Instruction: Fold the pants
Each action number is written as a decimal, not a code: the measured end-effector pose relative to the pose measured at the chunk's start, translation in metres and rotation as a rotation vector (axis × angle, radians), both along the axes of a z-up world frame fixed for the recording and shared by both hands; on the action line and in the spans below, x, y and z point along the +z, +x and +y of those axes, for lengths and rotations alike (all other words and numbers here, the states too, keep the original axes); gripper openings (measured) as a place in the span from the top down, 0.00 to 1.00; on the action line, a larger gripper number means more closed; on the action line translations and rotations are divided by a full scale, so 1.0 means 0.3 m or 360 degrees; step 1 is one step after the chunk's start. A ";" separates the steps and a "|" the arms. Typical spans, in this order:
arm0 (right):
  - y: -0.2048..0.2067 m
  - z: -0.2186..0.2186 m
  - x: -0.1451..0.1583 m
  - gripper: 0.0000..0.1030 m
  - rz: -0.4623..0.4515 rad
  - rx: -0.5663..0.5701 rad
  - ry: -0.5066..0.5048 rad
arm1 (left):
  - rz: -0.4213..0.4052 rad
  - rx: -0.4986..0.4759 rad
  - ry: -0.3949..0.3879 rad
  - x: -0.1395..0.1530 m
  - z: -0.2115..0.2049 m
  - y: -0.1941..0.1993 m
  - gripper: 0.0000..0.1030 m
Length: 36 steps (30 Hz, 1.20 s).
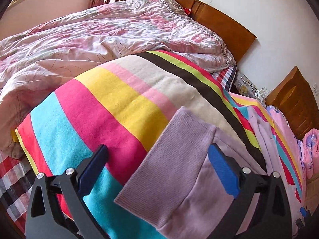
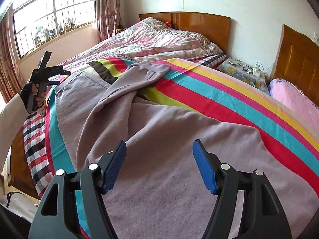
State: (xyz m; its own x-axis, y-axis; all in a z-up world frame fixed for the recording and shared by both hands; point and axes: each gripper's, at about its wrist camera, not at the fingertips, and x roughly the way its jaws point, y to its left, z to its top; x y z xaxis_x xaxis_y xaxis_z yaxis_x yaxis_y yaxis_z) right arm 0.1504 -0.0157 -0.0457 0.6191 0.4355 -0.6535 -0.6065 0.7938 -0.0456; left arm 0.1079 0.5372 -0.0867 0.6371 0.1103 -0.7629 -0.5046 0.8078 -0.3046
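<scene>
- The lilac pants (image 2: 159,135) lay spread over the striped blanket (image 2: 229,99) on the bed, which gave a broad, soft surface for folding; the two legs crossed ahead of the right gripper (image 2: 159,159) instead of lying straight, so the garment appeared not yet squared up.
- The right gripper hovered over the wide upper part of the pants, its blue pads spread apart and holding nothing, apparently poised to take hold of the cloth directly beneath and ahead of it.
- The left gripper (image 1: 157,165) was likewise spread wide, with a ribbed cuff (image 1: 169,155) lying between its pads; the right-hand pad looked close to the cloth, but no pinch was made.
- From the right wrist view, the left gripper (image 2: 46,73) was held up far to the left, at the bed's edge.
- A quilt (image 1: 89,39) lay bunched beyond both grippers, clear of the working area.
</scene>
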 end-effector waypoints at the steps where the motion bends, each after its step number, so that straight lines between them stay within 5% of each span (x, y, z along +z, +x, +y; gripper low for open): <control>1: 0.006 0.001 -0.007 0.35 0.0016 -0.0008 0.0000 | 0.0002 -0.0059 0.0025 0.001 -0.017 0.005 0.03; 3: 0.026 -0.010 -0.017 0.35 0.0050 -0.0043 0.0025 | 0.0069 -0.0118 0.0101 -0.020 -0.049 0.030 0.04; 6: 0.056 -0.027 -0.026 0.35 0.0086 -0.0096 0.0060 | 0.0126 -0.0134 0.0191 -0.041 -0.057 0.034 0.19; 8: 0.064 -0.031 -0.035 0.35 0.0094 -0.0103 0.0067 | 0.0121 -0.0098 0.0200 -0.033 -0.039 0.010 0.61; 10: 0.069 -0.030 -0.041 0.35 0.0100 -0.0104 0.0070 | 0.0086 -0.0117 0.0159 -0.019 -0.027 -0.013 0.90; 14: 0.075 -0.043 -0.045 0.35 0.0105 -0.0116 0.0082 | 0.0130 -0.0074 0.0415 0.041 -0.081 -0.026 0.99; 15: 0.078 -0.051 -0.045 0.35 0.0104 -0.0122 0.0089 | 0.0145 -0.0050 0.0491 0.062 -0.087 -0.026 0.99; 21: 0.092 -0.111 -0.049 0.35 0.0113 -0.0174 0.0138 | 0.0126 -0.0095 0.0451 0.090 -0.085 -0.004 0.95; 22: 0.099 -0.122 -0.051 0.35 0.0122 -0.0183 0.0152 | 0.0094 -0.0085 0.0433 0.110 -0.094 0.003 0.69; 23: 0.106 -0.133 -0.054 0.35 0.0132 -0.0194 0.0167 | 0.0046 -0.0077 0.0424 0.140 -0.114 0.018 0.26; 25: 0.117 -0.146 -0.060 0.35 0.0150 -0.0211 0.0193 | -0.0138 -0.0114 0.0401 0.224 -0.198 0.051 0.03; 30: 0.119 -0.161 -0.074 0.35 0.0168 -0.0210 0.0226 | -0.0154 -0.0540 0.0381 0.330 -0.580 0.345 0.03; 33: 0.118 -0.178 -0.078 0.35 0.0176 -0.0213 0.0245 | 0.0046 -0.0823 0.0473 0.280 -0.875 0.555 0.03; 36: 0.112 -0.204 -0.073 0.34 0.0174 -0.0218 0.0268 | 0.0311 -0.0948 0.0552 0.172 -1.073 0.737 0.13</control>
